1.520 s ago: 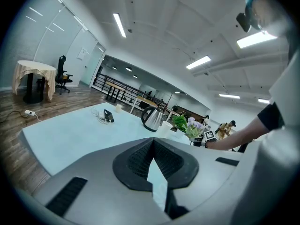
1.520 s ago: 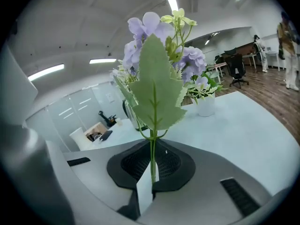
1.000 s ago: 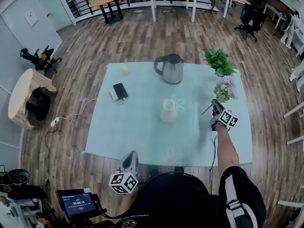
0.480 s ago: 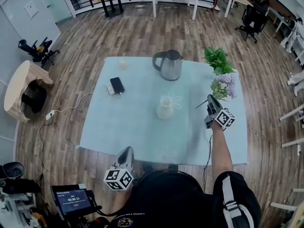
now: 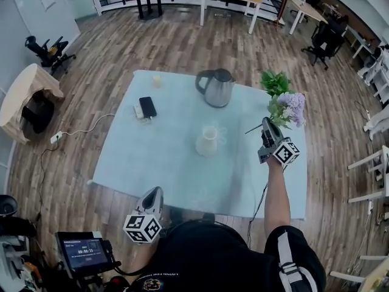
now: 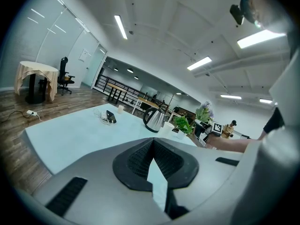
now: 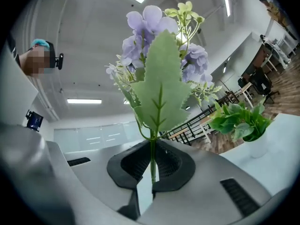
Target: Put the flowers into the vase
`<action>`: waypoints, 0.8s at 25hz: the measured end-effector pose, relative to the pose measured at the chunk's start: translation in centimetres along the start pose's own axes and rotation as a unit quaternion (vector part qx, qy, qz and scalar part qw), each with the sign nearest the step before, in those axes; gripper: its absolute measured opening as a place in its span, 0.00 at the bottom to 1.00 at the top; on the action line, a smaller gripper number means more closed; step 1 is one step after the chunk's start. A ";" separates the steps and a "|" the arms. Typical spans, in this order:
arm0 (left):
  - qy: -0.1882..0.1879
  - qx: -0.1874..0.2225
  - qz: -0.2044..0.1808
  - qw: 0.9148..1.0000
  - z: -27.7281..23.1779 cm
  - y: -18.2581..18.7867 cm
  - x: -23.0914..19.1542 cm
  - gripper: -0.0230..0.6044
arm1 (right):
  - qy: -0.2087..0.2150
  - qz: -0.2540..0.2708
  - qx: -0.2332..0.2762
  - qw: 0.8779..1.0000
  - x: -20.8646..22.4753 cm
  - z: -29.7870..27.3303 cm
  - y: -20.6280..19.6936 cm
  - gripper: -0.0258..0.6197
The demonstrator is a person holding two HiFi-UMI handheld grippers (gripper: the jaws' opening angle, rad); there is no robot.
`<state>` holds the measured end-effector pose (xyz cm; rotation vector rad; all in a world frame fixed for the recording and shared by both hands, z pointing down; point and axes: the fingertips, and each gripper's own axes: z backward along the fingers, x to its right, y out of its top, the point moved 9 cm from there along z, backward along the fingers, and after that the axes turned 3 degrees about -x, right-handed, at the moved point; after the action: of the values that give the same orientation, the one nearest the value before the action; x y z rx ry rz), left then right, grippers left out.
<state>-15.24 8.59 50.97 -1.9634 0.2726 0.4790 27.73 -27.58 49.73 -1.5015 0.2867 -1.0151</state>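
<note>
Your right gripper is clamped on the thin green stem of the flowers, its jaws closed to a sliver around it. In the right gripper view the stem rises straight out from between the jaws, long axis in line with them, the blooms pointing away from the tool. In the head view the blooms lie beyond the fingertips and to their right, while the stem's bare end pokes out on the tool's left.

The spray is pale lilac blossoms, small yellow-green buds and 1 broad saw-edged leaf. That leaf faces the camera and covers the middle of the bunch. Where the stem runs down between the pads it is lost in shadow.

The vase stands well apart to the left of that gripper, upright on the pale blue table. It is whitish against the cloth, and its mouth is hard to make out. A potted plant stands just beyond the blooms.

Your left gripper sits at the table's near edge, jaws drawn together on nothing. Its marker cube partly overlaps your body in the head view.
</note>
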 end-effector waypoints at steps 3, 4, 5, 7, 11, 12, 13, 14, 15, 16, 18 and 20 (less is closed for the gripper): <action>0.001 0.002 0.001 1.000 -0.1 0.0 0.0 0.05 | 0.026 0.013 0.002 1.000 -1.0 -1.3 1.6 0.09; 0.002 0.002 0.001 1.000 -0.1 0.0 -0.1 0.05 | 0.034 0.018 0.002 0.999 -1.3 -1.7 2.0 0.09; 0.003 0.002 0.001 1.000 -0.1 0.0 -0.1 0.05 | 0.041 0.024 0.002 0.999 -1.7 -2.1 2.4 0.09; 0.004 0.003 0.000 1.000 -0.1 0.0 -0.3 0.05 | 0.058 0.034 0.005 0.998 -2.7 -2.9 3.3 0.09; 0.005 0.005 0.002 1.000 -0.2 0.0 -0.4 0.05 | 0.098 0.058 0.002 0.993 -5.2 -4.7 4.7 0.09; 0.005 0.005 0.002 1.000 -0.2 0.0 -0.4 0.05 | 0.108 0.065 -0.001 0.992 -5.8 -5.2 5.0 0.09; 0.006 0.004 0.002 1.000 -0.2 0.0 -0.4 0.05 | 0.118 0.073 -0.004 0.990 -6.6 -5.6 5.1 0.09; 0.005 0.003 0.002 1.000 -0.1 -0.1 -0.4 0.05 | 0.127 0.080 -0.006 0.989 -7.3 -5.9 5.2 0.09; 0.005 0.002 0.002 1.000 -0.1 -0.1 -0.4 0.05 | 0.136 0.087 -0.009 0.987 -8.1 -6.2 5.2 0.09; 0.005 0.002 0.002 1.000 -0.1 -0.1 -0.4 0.05 | 0.144 0.094 -0.011 0.985 -8.8 -6.6 5.2 0.09; 0.006 0.004 0.002 1.000 -0.2 -0.1 -0.3 0.05 | 0.162 0.108 -0.017 0.981 -10.1 -7.5 5.4 0.09; 0.007 0.004 0.003 1.000 -0.3 -0.1 -0.2 0.05 | 0.176 0.122 -0.023 0.977 -11.3 -8.2 5.2 0.09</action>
<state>-15.36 8.36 51.23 -1.9586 0.2896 0.4680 17.17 -26.52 39.28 -1.2843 0.7329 -1.0760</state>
